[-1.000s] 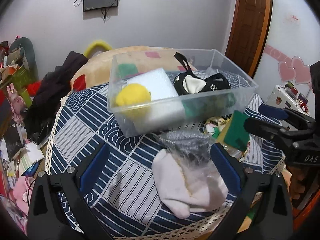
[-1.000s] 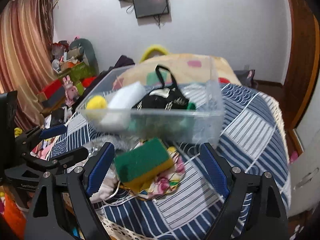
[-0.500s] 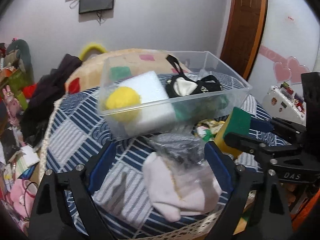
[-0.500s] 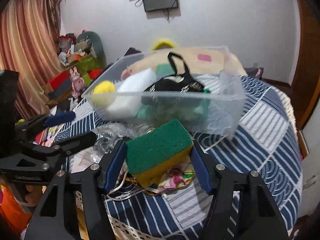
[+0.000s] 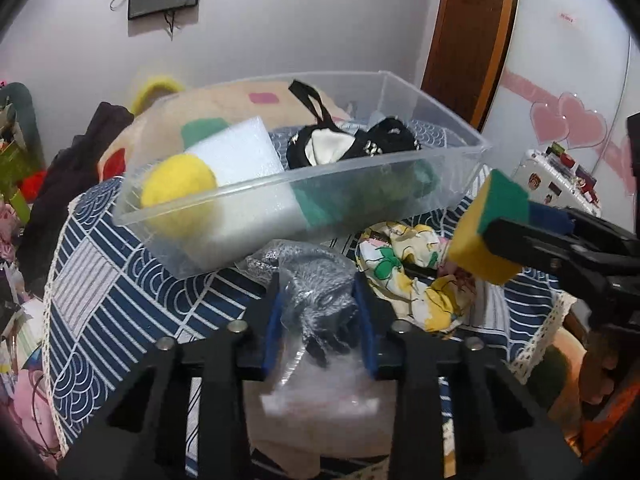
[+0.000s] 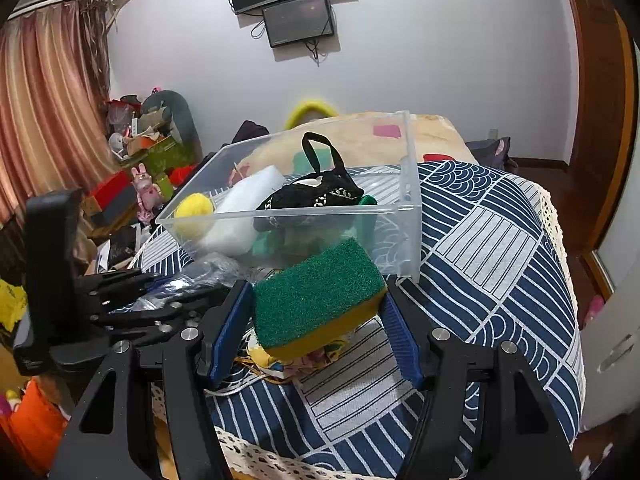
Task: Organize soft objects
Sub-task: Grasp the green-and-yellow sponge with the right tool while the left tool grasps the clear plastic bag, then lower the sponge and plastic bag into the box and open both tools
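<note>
Gripping item one: green-and-yellow sponge [image 6: 318, 294], pinched at both ends between the blue pads of the right gripper [image 6: 316, 320], green scouring face up, lifted clear of the floral cloth [image 6: 288, 360] lying beneath it. The end-to-end hold is likely leaving the flat faces free for dropping it in. Item two: clear plastic bag of dark, glittery material [image 5: 316, 300], squeezed between the pads of the left gripper [image 5: 318, 328]; the bag's loose lower part is sagging below the fingers over a pale sock [image 5: 316, 436]. Receiving container: clear plastic bin [image 6: 408, 208], sitting just ahead of both grippers on the blue patterned bedspread [image 6: 492, 248], its near wall directly beyond the sponge. Bin contents already showing: yellow ball [image 5: 178, 188], white foam block [image 5: 240, 156], black pouch with strap [image 5: 348, 144], something green low at the far end. Both loads appear to be waiting for transfer over the near wall.
</note>
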A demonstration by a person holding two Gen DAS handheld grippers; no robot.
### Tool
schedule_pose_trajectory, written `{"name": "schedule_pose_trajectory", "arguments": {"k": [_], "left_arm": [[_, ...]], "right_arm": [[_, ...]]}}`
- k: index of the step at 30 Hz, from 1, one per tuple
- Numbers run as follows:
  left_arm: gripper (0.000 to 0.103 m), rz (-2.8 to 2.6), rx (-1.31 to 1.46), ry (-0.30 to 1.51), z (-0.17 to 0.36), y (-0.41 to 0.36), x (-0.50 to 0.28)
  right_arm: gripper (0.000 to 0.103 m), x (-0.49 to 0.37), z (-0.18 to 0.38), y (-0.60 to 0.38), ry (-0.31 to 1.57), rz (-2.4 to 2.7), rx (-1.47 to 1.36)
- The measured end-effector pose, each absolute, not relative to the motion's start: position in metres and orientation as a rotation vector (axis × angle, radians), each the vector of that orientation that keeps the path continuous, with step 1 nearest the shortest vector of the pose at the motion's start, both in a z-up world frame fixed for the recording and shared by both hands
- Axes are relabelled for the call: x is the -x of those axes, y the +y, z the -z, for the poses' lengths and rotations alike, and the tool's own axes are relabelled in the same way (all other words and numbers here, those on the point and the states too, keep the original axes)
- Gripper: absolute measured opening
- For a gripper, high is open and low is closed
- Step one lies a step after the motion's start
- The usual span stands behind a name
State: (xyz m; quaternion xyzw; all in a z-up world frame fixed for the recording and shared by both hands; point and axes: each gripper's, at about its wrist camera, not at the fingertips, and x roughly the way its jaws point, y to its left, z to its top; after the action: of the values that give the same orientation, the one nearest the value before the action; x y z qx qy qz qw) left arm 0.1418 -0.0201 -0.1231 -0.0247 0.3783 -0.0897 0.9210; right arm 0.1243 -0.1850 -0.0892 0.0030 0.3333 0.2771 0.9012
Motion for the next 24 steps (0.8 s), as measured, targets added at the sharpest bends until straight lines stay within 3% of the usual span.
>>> {"name": "schedule_pose_trajectory", "arguments": {"k": [13, 24], "left_arm": [[0.027, 0.192, 0.104, 0.622, 0.069, -0.002, -0.105], [0.028, 0.138, 0.096, 0.503, 0.027, 0.011, -0.129]], "right_arm": [[0.061, -0.121, 0.061, -0.183, 0.615, -0.54, 0.022], [0.061, -0.143, 0.026, -0.173, 0.501, -0.484, 0.049]]}}
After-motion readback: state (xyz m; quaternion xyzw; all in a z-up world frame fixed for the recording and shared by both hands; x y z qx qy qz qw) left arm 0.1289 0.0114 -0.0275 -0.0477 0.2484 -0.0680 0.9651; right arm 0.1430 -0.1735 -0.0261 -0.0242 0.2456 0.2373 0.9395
